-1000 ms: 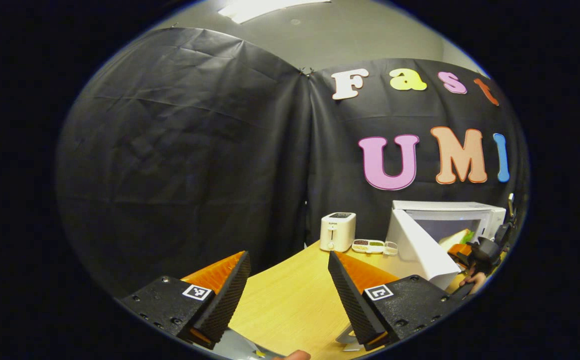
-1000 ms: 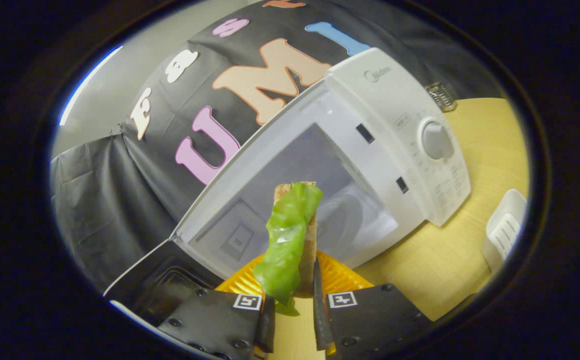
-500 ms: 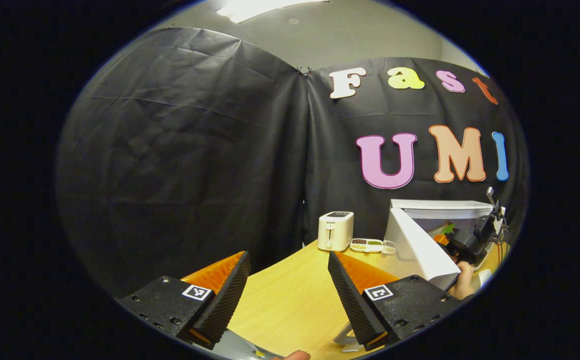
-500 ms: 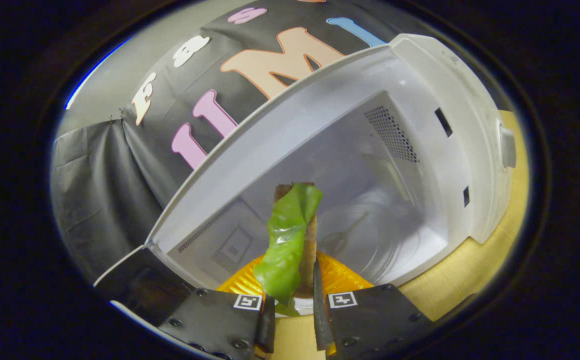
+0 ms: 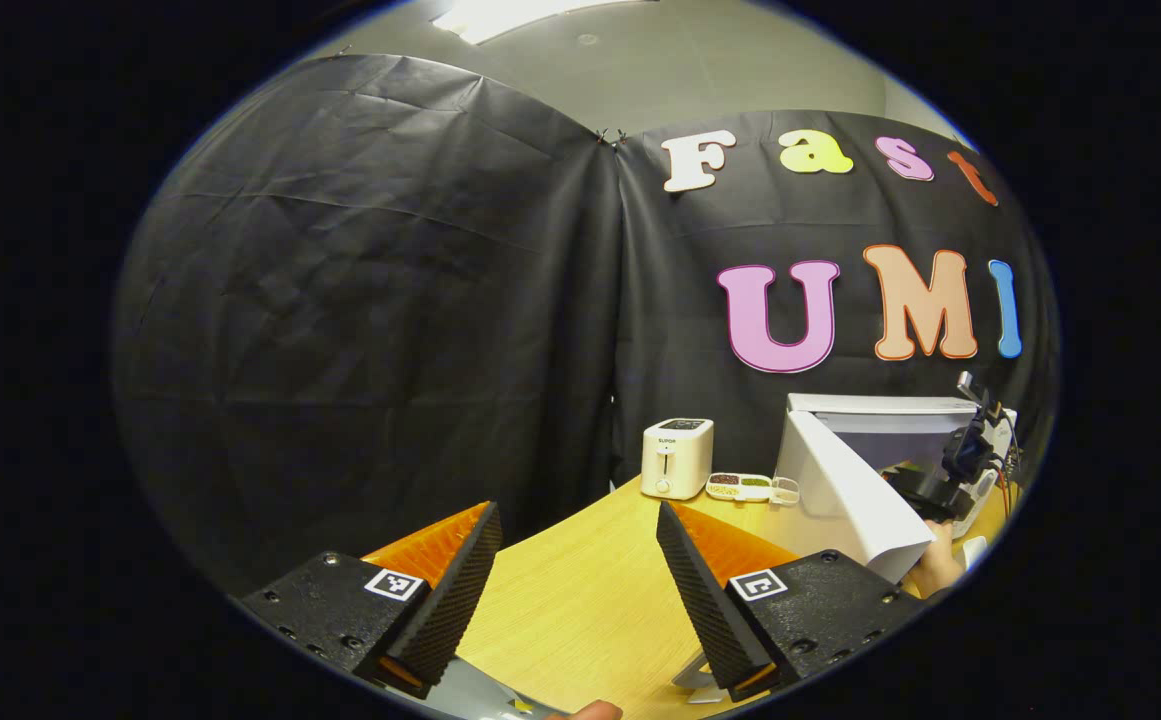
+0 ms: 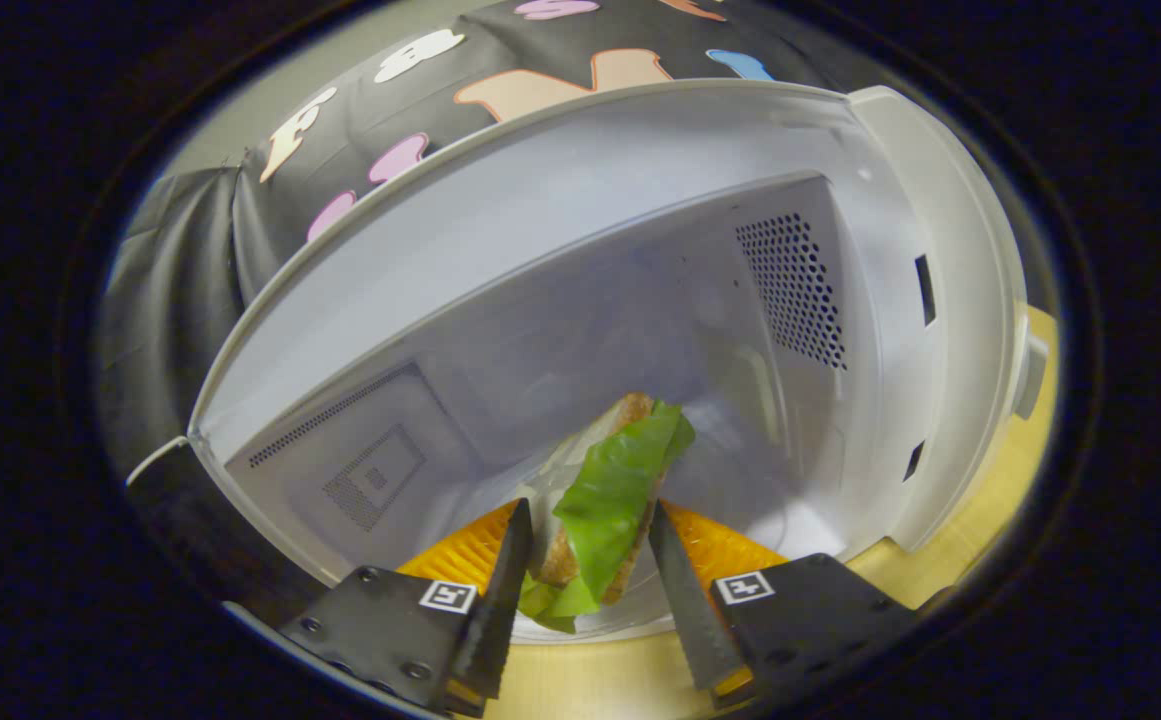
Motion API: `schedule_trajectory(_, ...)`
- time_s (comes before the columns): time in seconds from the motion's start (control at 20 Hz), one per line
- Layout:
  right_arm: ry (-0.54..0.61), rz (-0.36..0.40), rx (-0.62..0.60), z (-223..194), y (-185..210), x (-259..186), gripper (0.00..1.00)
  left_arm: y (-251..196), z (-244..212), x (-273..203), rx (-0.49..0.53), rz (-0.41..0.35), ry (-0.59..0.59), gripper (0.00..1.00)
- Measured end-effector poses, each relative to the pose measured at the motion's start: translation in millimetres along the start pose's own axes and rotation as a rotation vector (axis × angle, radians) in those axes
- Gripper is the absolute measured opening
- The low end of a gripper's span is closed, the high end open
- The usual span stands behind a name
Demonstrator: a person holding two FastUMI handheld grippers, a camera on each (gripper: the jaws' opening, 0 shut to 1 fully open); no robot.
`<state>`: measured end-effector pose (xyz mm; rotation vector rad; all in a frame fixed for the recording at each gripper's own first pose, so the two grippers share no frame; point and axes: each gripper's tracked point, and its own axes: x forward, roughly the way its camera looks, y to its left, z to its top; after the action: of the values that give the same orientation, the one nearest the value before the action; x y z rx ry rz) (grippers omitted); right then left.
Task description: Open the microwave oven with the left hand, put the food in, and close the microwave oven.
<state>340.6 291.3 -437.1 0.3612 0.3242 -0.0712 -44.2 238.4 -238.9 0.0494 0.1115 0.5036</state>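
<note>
Right up close, your right hand-held gripper (image 6: 585,585) has its fingers parted either side of the sandwich (image 6: 608,505). They stood tight against it half a second ago; now there's a gap at each side, so the grip looks released, though contact low down can't be ruled out. The sandwich, bread with a green lettuce leaf, leans tilted between the fingers, inside the mouth of the microwave (image 6: 700,260), low over its floor; whether it rests there you can't tell. A moment back it stood upright.

Beyond it, the right gripper view gives you the microwave's pale inner walls, with perforated vents at the back left and on the right wall. A second ago the whole front panel and dial showed from outside; now you're right in the opening.

Over to your left hand-held gripper (image 5: 575,570): fingers spread wide, holding nothing, over the wooden bench (image 5: 580,610). It has stayed put.

Further out, the left gripper view shows the microwave from the side with its door (image 5: 845,495) swung open, and your other gripper (image 5: 950,475) reaching into it, a hand (image 5: 930,565) behind. That gripper sits deeper in than before.

Farther along the bench stand a white toaster (image 5: 677,458) and, just beside it, a small divided tray (image 5: 753,487) with dark and green contents in its compartments.
</note>
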Motion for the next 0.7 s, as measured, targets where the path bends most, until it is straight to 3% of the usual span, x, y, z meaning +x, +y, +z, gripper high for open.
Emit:
schedule_trajectory(0.05, 0.005, -0.018, -0.052, -1.8, -5.5, 1.9, 0.72, 0.1, 1.3, -0.2, 0.001, -0.001, -0.005, 0.95)
schedule_trajectory(0.15, -0.01, -0.02, -0.14, 1.0, -8.1, -1.7, 0.88, 1.1, 3.7, -0.8, 0.003, 0.003, -0.011, 0.95)
schedule_trajectory(0.4, -0.102, 0.031, -0.281, 33.0, -4.0, -35.4, 0.92, 0.7, 4.8, -0.6, 0.004, 0.005, -0.014, 0.95)
schedule_trajectory(0.45, -0.125, 0.052, -0.307, 40.4, -0.7, -45.9, 1.0, -0.3, 4.2, -1.6, 0.002, 0.002, -0.013, 0.95)
schedule_trajectory(0.7, -0.162, 0.22, -0.362, 68.7, 11.4, -112.6, 1.0, -2.4, -1.0, -0.7, -0.008, -0.001, 0.001, 0.95)
